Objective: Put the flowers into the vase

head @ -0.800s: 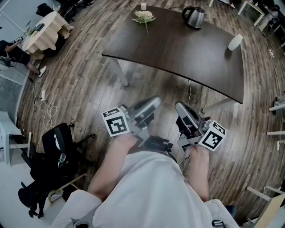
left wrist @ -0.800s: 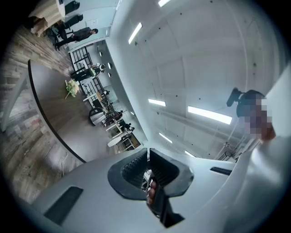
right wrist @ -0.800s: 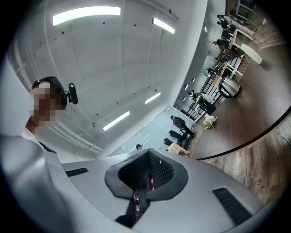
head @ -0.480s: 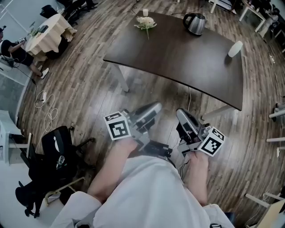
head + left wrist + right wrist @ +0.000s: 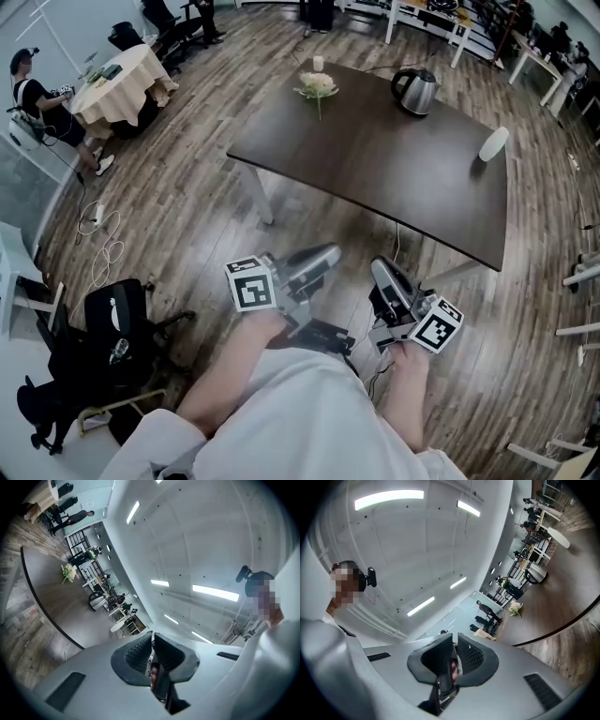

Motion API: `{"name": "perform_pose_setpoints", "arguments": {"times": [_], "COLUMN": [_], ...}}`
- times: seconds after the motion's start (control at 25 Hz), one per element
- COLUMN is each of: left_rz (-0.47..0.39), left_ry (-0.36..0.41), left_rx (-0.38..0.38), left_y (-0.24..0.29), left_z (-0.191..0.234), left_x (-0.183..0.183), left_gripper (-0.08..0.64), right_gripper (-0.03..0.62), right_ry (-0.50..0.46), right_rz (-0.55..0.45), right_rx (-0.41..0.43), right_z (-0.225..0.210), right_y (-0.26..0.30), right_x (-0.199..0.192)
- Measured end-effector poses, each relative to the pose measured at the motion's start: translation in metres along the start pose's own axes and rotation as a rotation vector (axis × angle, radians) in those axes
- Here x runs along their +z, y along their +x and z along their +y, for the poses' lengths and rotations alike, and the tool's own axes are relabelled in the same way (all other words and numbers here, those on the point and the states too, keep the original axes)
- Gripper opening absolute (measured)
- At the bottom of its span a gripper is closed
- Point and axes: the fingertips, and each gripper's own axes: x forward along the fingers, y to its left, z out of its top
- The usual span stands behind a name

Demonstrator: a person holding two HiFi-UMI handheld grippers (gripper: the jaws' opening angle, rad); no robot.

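Left tool (image 5: 323, 255) and right tool (image 5: 380, 274) closed on nothing, well short of the counter (image 5: 375, 169).

We hold both tools with their ribbed black pads pressed together, above grey-brown plank floor (image 5: 187, 216). Far ahead of them the pale, soft-petalled flowers (image 5: 317, 86) rest on the smooth, dark brown counter with its curved edge. A shiny rounded metal kettle (image 5: 416, 91) and a white cylinder (image 5: 493, 143) stand further right.
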Motion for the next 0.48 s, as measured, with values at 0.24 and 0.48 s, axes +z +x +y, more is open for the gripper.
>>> {"name": "perform_pose_setpoints", "arguments": {"times": [0.24,0.48], "left_rz": [0.009,0.016], "left_ry": [-0.016,-0.052], "left_rx": [0.005,-0.031], "left_y": [0.017,0.031], "left_z": [0.01,0.033], "left_x": [0.0,0.009], "left_gripper": [0.023,0.023], "right_gripper": [0.021,0.021], "right_ry": [0.017,0.0], "right_rz": [0.006,0.008], "right_rx": [-0.008,-0.054], "right_z": [-0.012,-0.031], "right_y": [0.002,0.013], "right_x": [0.01,0.019]}}
